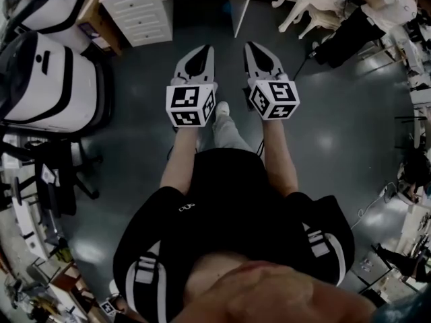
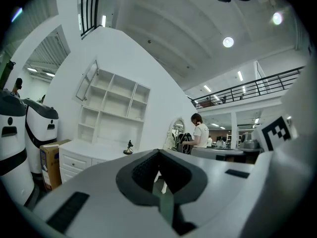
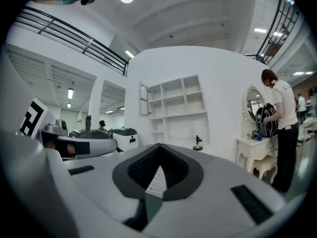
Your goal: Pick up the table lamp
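The table lamp (image 2: 129,147) is a small dark object standing on a white desk (image 2: 94,150) below wall shelves, far ahead of both grippers. It also shows in the right gripper view, where the lamp (image 3: 198,143) stands on the same desk top. My left gripper (image 1: 204,48) and right gripper (image 1: 250,46) are held side by side, level, pointing toward the desk (image 1: 145,15). Both have their jaws together with nothing between them. From above, I cannot make out the lamp.
Large white machines (image 1: 47,79) stand at the left, with a cardboard box (image 2: 49,162) beside the desk. A person (image 3: 280,128) stands at a white vanity with a mirror on the right. White chairs (image 1: 310,9) stand at the back right. The floor is dark grey.
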`<state>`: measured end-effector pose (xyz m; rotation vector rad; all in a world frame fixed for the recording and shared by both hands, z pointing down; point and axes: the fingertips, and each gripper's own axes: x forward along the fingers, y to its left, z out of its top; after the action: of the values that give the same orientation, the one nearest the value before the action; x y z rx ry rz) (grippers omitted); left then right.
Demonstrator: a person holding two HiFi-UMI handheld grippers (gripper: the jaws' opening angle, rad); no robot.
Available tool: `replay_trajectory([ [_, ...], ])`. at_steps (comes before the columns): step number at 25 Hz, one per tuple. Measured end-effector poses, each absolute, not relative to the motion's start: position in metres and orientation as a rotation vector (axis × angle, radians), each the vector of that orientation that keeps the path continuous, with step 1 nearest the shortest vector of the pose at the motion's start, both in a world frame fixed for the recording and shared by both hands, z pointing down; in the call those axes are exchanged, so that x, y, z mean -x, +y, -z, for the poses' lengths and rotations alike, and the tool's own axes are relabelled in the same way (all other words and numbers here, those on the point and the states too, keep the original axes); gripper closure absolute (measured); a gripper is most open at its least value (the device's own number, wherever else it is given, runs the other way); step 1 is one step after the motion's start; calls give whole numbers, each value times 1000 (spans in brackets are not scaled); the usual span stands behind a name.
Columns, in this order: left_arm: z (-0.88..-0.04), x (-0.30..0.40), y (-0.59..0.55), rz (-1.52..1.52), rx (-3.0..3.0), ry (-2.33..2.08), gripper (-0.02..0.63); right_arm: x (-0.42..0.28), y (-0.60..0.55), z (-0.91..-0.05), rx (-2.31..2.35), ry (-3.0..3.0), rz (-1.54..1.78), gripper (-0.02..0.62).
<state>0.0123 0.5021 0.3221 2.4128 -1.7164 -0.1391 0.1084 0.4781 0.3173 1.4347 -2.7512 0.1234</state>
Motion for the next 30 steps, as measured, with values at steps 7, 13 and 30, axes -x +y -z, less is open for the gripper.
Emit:
replay_trajectory([
  [7,-337,-20,417,85,-2381,-1720,598,-131,394,-331,-1482,-2731,-163,591],
  [13,-337,-26,343,17,-2385,-1747,598,-152,308,-335,-1537,-2753,-247,591],
  [30,-305,-76,175,63,-2471,-1740,598,-196,147,-298,-1544,-2809,-135,589],
])
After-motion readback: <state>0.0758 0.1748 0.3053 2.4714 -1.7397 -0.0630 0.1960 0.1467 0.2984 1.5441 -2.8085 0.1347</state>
